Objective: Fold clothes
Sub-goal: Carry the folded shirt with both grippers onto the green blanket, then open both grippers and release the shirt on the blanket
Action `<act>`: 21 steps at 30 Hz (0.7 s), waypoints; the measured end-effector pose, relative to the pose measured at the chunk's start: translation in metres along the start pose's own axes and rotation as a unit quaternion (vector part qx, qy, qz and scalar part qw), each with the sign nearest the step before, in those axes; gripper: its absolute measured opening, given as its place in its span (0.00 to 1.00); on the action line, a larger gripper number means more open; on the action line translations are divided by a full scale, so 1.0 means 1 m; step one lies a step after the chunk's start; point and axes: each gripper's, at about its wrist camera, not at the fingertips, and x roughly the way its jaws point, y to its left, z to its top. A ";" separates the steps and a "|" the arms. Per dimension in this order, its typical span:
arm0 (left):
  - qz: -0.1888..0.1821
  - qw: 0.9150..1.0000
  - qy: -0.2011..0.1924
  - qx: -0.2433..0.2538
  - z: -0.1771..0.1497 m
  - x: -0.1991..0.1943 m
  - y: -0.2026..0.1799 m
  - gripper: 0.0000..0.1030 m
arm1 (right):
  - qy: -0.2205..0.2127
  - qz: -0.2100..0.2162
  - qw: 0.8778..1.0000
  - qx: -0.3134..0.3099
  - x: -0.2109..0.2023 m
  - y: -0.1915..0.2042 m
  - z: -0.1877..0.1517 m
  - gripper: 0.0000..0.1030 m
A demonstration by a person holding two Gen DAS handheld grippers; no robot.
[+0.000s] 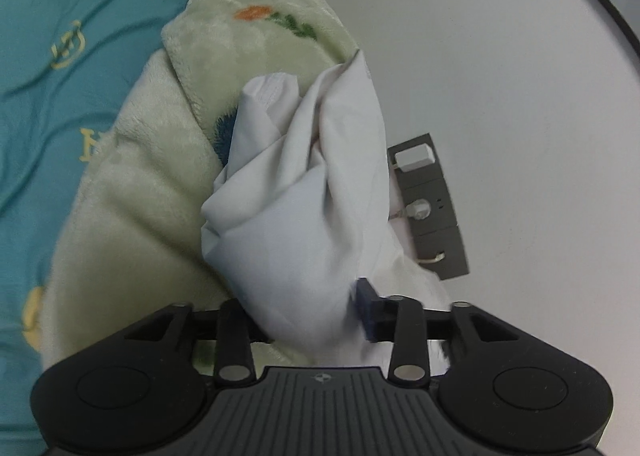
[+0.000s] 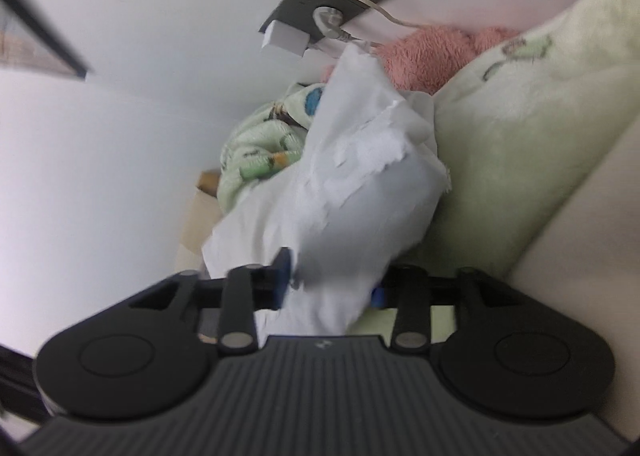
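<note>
White garment is held bunched in both grippers, lifted above a pale-green fleece blanket on a bed with a teal printed sheet. Left gripper: jaws closed down on a thick wad of the cloth, blue pad visible on one side only. Right gripper: jaws likewise pinched on a gathered fold of the same garment, blue pads on both sides of the cloth. Fabric judged thin, light, limp and fairly smooth; no shape will be kept, and slip out of a bulky pinch is likely. Better grip judged at a hem, seam or shoulder corner, single layer, so it can be spread flat. Wall socket plate with plugged charger sits just behind; cable snag is a risk.
</note>
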 end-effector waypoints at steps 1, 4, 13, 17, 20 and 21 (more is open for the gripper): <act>0.009 1.000 -0.002 0.016 -0.003 -0.005 -0.005 0.57 | -0.004 -0.001 1.000 -0.014 -0.007 0.004 -0.002 0.59; 0.030 0.998 -0.012 0.060 -0.011 -0.022 -0.021 0.77 | -0.017 -0.013 0.999 -0.048 -0.026 0.015 -0.006 0.68; 0.069 0.984 -0.058 0.151 -0.046 -0.089 -0.070 0.99 | -0.032 -0.040 0.990 -0.134 -0.074 0.041 -0.029 0.71; 0.092 0.974 -0.082 0.189 -0.058 -0.114 -0.089 1.00 | -0.047 -0.036 0.984 -0.167 -0.099 0.053 -0.041 0.83; 0.106 0.964 -0.101 0.222 -0.074 -0.139 -0.104 1.00 | -0.058 -0.035 0.978 -0.197 -0.118 0.065 -0.051 0.82; 0.111 0.960 -0.108 0.231 -0.079 -0.146 -0.109 1.00 | -0.062 -0.036 0.975 -0.208 -0.124 0.069 -0.055 0.82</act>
